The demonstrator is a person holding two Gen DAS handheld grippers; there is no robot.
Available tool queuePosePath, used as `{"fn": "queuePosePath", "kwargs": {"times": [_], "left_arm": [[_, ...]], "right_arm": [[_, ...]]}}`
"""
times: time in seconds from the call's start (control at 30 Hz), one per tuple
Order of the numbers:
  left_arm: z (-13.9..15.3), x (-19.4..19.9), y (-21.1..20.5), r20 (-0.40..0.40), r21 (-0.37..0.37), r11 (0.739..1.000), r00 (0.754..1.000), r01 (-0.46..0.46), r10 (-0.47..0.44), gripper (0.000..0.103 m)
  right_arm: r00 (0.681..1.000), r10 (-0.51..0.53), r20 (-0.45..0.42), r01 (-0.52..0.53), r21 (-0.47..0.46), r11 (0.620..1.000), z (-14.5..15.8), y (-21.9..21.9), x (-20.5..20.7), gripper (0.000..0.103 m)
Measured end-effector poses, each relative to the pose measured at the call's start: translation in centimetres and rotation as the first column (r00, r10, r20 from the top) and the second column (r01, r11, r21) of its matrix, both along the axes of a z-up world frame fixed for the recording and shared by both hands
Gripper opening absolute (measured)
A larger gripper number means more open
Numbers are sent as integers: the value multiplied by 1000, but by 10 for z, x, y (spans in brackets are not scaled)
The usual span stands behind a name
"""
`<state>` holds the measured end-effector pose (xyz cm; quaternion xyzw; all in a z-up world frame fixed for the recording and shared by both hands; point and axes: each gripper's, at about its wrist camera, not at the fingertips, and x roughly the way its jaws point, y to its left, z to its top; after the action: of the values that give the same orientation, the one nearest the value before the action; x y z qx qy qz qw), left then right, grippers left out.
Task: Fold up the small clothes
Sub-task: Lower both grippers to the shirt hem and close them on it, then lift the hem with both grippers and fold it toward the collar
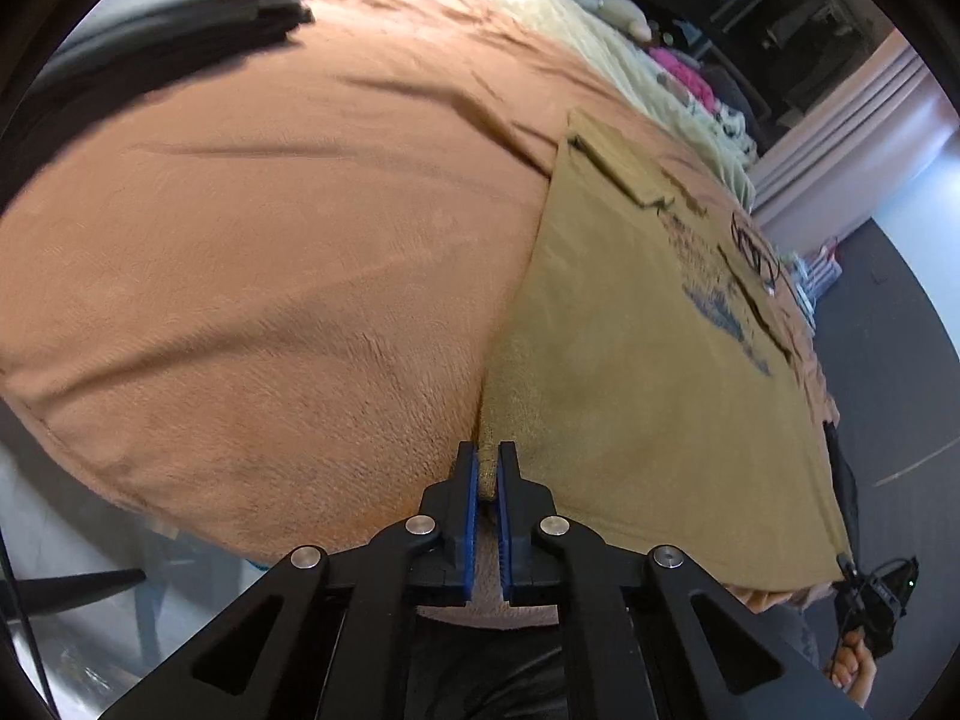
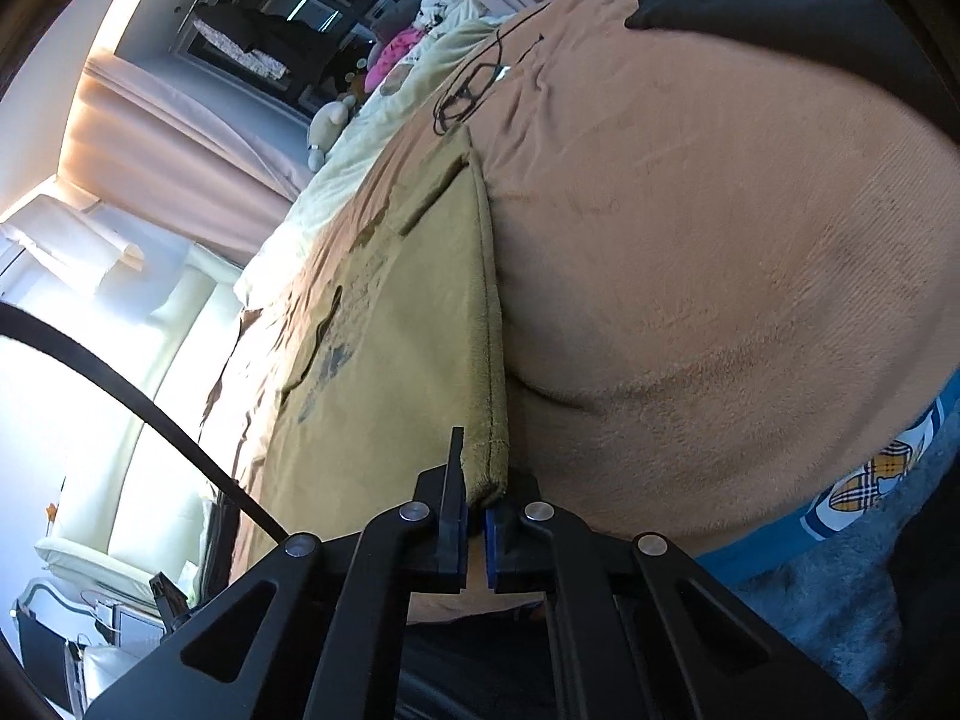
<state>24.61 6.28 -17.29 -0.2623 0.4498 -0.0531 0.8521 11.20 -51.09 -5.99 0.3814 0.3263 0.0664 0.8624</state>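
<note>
A small olive-tan T-shirt (image 1: 648, 360) with a dark blue print lies flat on a brown fleece blanket (image 1: 270, 252). My left gripper (image 1: 487, 456) is shut on the shirt's near corner at its left edge. In the right wrist view the same shirt (image 2: 408, 336) lies left of centre, and my right gripper (image 2: 477, 468) is shut on its near hemmed corner at its right edge. The other gripper shows small at the shirt's far corner in the left wrist view (image 1: 870, 588).
The blanket (image 2: 720, 240) covers a bed. A dark garment (image 1: 180, 30) lies at the far left of the blanket and shows in the right view (image 2: 810, 12). Pale bedding and soft toys (image 2: 384, 114) lie beyond. A black cable (image 2: 468, 84) rests on the blanket.
</note>
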Motion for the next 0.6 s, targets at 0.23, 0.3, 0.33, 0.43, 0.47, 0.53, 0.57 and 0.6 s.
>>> {"fn": "queuePosePath", "kwargs": {"times": [0.23,0.3,0.33,0.43,0.47,0.53,0.57,0.6], "left_arm": [[38,-11,9,90,-1,1000,996,-20,20,5],[49,-15,13,114,-3,1000,993,-23,23,5],[53,-16,14,122,-4,1000,992,-24,24,5],[68,-23,18,152,-11,1000,988,-24,25,4],[73,-26,20,163,-14,1000,986,-22,24,4],[85,-33,22,183,-12,1000,983,-14,16,4],[89,-37,23,191,-8,1000,981,-12,13,4],[95,-43,25,199,-6,1000,980,-9,10,4]], "right_arm": [[999,7,46,-6,-28,1000,25,19,-13,0],[998,12,60,-10,-34,999,30,22,-17,0],[998,15,68,-12,-38,999,34,24,-21,0],[996,19,87,-15,-47,999,41,30,-28,0],[995,20,94,-16,-48,999,44,32,-33,0],[994,24,104,-18,-50,999,48,31,-43,0],[994,26,108,-20,-51,999,51,32,-46,0],[993,29,114,-23,-53,998,55,32,-50,0]]}}
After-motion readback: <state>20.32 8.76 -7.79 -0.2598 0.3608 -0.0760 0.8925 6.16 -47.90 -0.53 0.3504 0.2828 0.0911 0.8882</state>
